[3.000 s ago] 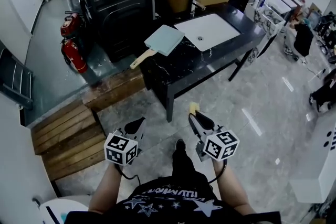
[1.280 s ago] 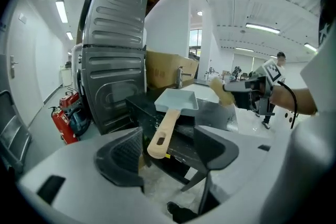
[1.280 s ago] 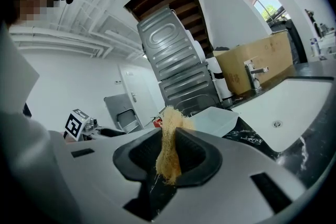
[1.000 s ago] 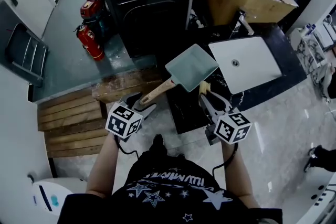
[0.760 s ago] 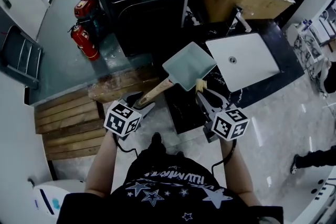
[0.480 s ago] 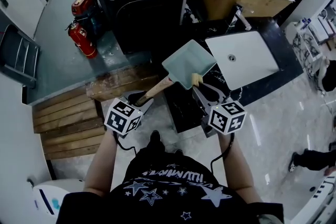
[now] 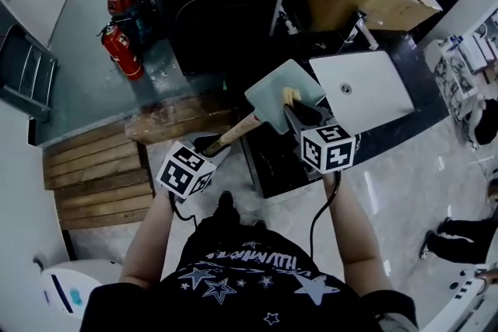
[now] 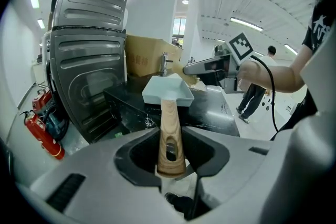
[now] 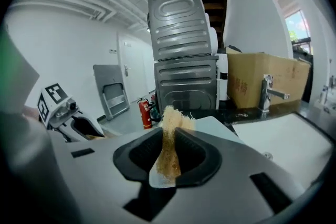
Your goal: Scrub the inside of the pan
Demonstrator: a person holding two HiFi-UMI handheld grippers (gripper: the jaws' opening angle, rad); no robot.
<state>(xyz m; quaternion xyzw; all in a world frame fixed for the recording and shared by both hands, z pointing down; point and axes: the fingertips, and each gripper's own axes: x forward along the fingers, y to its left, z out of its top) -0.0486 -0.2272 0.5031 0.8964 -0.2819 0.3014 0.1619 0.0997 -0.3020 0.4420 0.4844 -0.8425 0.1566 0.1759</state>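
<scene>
My left gripper point(image 8: 170, 157) clamped on wooden handle point(image 8: 169, 118). Pan point(image 7: 268, 93) sits at left end of dark counter point(image 7: 268, 159). My right gripper point(image 9: 169, 139) pinching fibre scrubber point(image 9: 170, 117) over pan's inside. Worry: if I scrub hard, handle twists in jaws and pan skids off edge.

Industrial workspace, fire extinguishers point(image 7: 122, 50), sink point(image 7: 373, 101)

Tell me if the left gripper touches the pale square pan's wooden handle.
Touching: left gripper view shows the left gripper clamped on the wooden handle.
</scene>
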